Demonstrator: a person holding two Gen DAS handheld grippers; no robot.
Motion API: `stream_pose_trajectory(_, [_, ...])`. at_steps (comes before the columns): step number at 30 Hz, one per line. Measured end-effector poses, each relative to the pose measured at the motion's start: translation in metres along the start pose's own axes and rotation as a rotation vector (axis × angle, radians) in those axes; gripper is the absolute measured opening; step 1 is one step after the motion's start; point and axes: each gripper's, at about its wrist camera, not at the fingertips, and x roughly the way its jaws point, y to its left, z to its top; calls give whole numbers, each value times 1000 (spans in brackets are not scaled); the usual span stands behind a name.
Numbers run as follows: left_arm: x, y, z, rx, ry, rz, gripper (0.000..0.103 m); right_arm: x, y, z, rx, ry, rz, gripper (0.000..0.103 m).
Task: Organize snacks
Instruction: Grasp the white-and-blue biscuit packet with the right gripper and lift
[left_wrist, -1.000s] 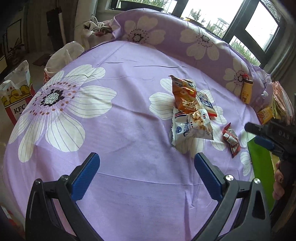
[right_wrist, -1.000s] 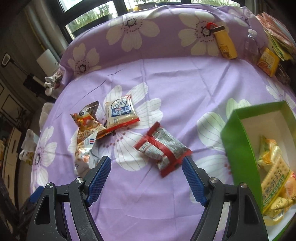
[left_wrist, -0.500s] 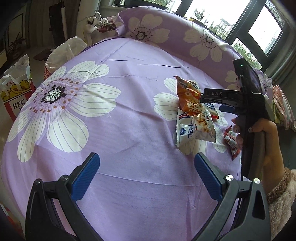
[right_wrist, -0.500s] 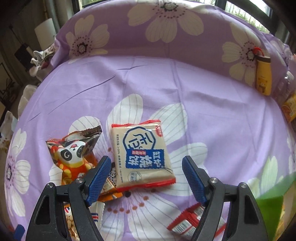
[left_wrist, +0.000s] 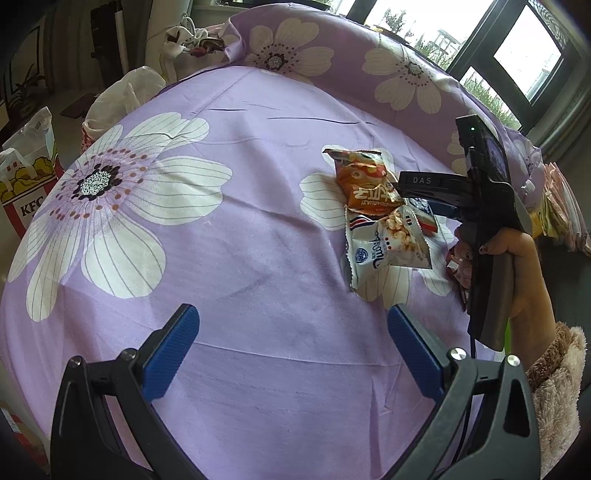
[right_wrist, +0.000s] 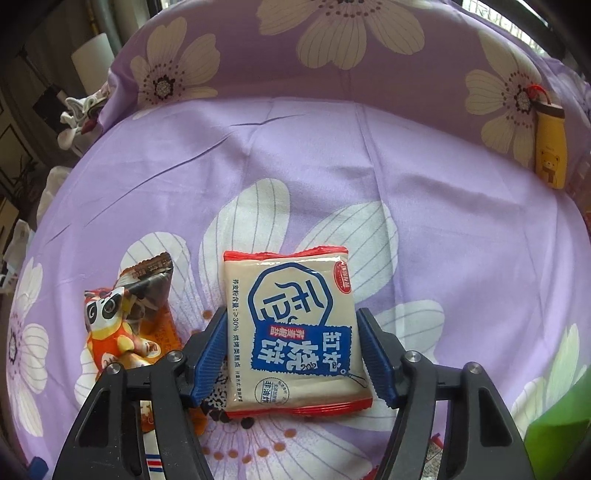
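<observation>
Closing my right gripper (right_wrist: 291, 354) around the beige biscuit packet (right_wrist: 291, 332), I have just been drawing its jaws in, and the blue pads (right_wrist: 212, 354) now sit against the packet's two long edges; whether they press firmly yet I cannot quite tell. The packet lies flat on the purple flowered sheet (right_wrist: 369, 166), its red seam toward me, so taking it by the sides suits a thin pouch. Just left of it, the orange panda packet (right_wrist: 122, 325) lies close enough that my left pad has to slip between them. A corner of the green box (right_wrist: 561, 428) shows at the near right, likely where the packet belongs. My left gripper (left_wrist: 291, 354) hangs wide and empty over bare sheet at the near side, clear of the white popcorn bag (left_wrist: 384, 243) farther right.
</observation>
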Motion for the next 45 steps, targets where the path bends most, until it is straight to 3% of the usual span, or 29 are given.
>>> stream_pose_trajectory(7, [2, -4, -3, 11, 7, 1, 102, -35, -16, -28, 50, -11, 95, 68])
stream_pose_trajectory(16, [8, -11, -8, 35, 14, 20, 102, -112, -25, -111, 65, -13, 199, 68])
stream_pose_trajectory(24, [15, -13, -12, 39, 19, 49, 102, -111, -17, -183, 96, 91, 257, 68])
stream_pose_trajectory(29, [15, -18, -15, 58, 13, 48, 101, -109, -12, -195, 50, 111, 222, 68])
stream_pose_trajectory(31, [16, -19, -15, 52, 15, 44, 101, -114, -16, -195, 72, 88, 265, 73])
stream_pose_trajectory(33, [14, -20, -16, 48, 20, 13, 100, -120, -23, -194, 106, 51, 322, 86])
stream_pose_trajectory(37, [7, -33, -21, 60, 36, -108, 92, -131, -40, -194, 173, -2, 330, 86])
stream_pose_trajectory(40, [5, -52, -32, 101, 85, -221, 79, -130, -56, -196, 236, -8, 355, 86])
stream_pose_trajectory(45, [10, -86, -55, 181, 182, -323, 56, -122, -68, -199, 298, 24, 416, 59])
